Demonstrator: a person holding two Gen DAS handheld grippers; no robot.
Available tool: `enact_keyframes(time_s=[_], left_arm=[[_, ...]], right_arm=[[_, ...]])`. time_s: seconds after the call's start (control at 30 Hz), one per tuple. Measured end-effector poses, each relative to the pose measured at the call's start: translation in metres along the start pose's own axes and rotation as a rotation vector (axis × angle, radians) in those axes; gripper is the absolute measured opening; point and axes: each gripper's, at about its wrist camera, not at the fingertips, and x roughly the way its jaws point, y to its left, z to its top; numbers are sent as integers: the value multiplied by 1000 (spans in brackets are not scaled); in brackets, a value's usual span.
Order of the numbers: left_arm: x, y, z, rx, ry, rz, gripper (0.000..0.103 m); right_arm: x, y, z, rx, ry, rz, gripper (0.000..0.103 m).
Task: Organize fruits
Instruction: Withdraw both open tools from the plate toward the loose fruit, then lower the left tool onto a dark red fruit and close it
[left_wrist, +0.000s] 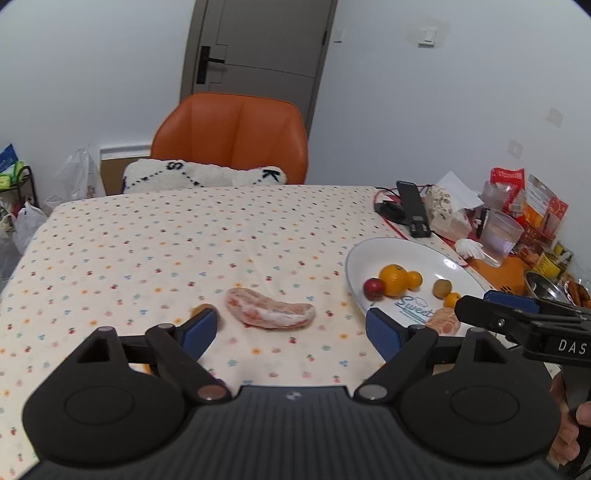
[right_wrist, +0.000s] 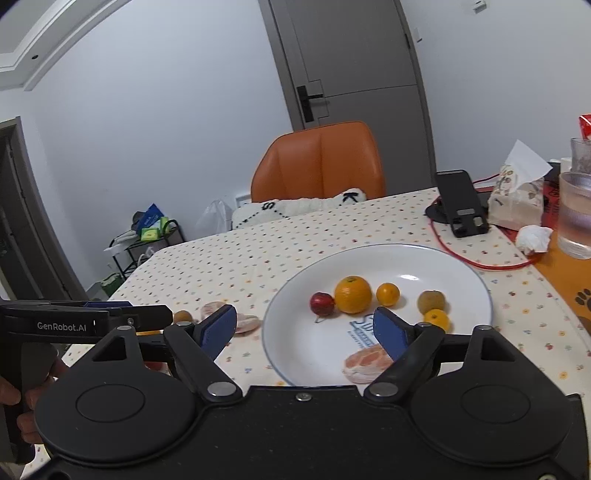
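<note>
Far left on the tablecloth (left_wrist: 147, 236), a small brownish-orange fruit (left_wrist: 202, 307) sits half hidden behind the L finger pad of the left gripper (left_wrist: 291, 328), w/ the peeled pomelo segment (left_wrist: 269, 308) just beside it to the right, lying flat & curved. L fingers are spread wide, holding nothing, segment roughly between them but further out. Judging from that, next step is prob. picking the segment up: come in low, centre fingers across its narrow width not its length, squeeze gently since the flesh looks soft & would likely tear. Further right is the white plate (left_wrist: 391, 251) w/ a red fruit (left_wrist: 373, 288), large orange (left_wrist: 393, 280), small orange (left_wrist: 413, 279), kiwi (left_wrist: 442, 287), another small orange (left_wrist: 452, 300) & a second pomelo piece (left_wrist: 445, 320) near the front rim. The right gripper (right_wrist: 306, 326) hovers over the plate's near edge, fingers also spread & empty. Cloth is cream w/ tiny fruit print, slightly rumpled. Beyond the table: orange chair (left_wrist: 231, 136), grey door (left_wrist: 258, 48), white walls; clutter of glass, tissue pack & phone stand at far right.
</note>
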Motion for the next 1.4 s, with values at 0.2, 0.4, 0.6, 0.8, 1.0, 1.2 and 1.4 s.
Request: enact_keyframes(time_s=[0.2,0.4,0.6,0.8,1.0,1.2,1.4], left_arm=[[-6,12,-6,-12,0,24,86],[-8,23,-15,-31,10,36,86],[-7,34,-27,-59,21,48,86],[-6,44,-34,-80,25,54,84],[0,47,-41,-80,36,37,74],[14,50,-48,-93,74,12,49],[19,57,-51,-103,79,-2,25]], right_arm=[[5,13,1,-26,20,26,81],[13,25,-1,-45,41,48,81],[19,40,-5,-88,70,67,81],[27,48,-7,-90,86,78,81],[34,58,-9,-102,98,86,81],[38,64,-11,-110,110,79,81],[44,70,-12,-116,117,82,81]])
